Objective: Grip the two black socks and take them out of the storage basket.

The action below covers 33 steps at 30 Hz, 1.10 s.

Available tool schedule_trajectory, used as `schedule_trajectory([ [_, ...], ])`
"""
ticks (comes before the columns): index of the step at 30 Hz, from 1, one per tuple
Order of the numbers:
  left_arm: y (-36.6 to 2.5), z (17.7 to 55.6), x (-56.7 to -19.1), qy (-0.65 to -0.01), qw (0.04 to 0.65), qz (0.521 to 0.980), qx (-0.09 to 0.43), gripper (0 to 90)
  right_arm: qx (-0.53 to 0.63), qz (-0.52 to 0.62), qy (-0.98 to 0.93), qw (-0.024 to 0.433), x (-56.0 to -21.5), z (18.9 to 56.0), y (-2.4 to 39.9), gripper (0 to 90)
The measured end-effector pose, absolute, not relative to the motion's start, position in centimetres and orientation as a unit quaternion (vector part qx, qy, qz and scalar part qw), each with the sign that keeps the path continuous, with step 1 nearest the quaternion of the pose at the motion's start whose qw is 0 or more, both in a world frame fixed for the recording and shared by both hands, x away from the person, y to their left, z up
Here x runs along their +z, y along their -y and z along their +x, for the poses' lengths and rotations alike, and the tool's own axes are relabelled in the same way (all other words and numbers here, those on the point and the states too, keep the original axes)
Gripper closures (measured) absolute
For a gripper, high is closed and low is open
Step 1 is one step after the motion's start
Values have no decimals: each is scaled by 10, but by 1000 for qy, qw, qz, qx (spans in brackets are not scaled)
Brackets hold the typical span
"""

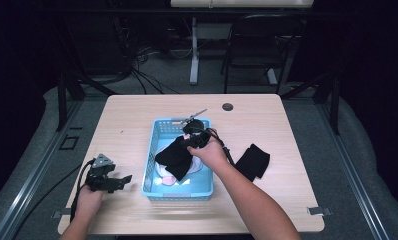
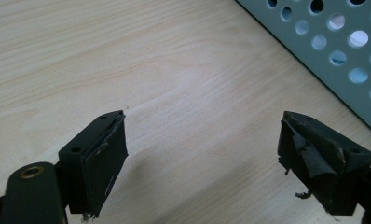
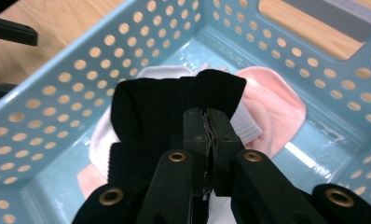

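Note:
A black sock hangs over the blue perforated basket, and my right gripper is shut on its edge. Under it in the basket lie a white sock and a pink sock. A second black sock lies flat on the table to the right of the basket. My left gripper rests low over bare wood left of the basket, jaws wide apart with nothing between them.
The light wooden table has a round cable hole at its far edge. A black chair and a desk leg stand beyond the table. The basket wall lies close to the left gripper.

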State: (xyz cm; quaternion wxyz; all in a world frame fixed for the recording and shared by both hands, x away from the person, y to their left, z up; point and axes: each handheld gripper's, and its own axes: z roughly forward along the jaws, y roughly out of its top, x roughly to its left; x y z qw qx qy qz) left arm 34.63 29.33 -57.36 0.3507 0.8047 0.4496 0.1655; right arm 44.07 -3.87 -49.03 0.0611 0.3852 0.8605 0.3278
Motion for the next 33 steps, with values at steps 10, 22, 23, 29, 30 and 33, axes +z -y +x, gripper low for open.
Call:
schedule_trajectory([
  [10,-294,346,-574,-450,350,805,165,156,358,379,-852,52,-478,432,37,884],
  [22,-294,346,-574,-450,350,805,164,156,385,364,-846,58,-453,422,46,886],
  [23,-294,346,-574,-450,350,805,165,156,387,363,-846,60,-451,422,47,886],
  [29,-294,346,-574,-451,349,805,165,156,403,353,-841,69,-432,415,54,885],
  [30,-294,346,-574,-451,349,805,165,156,404,352,-841,69,-428,414,55,886],
  [33,-294,346,-574,-451,349,805,165,156,411,348,-839,76,-419,411,59,886],
])
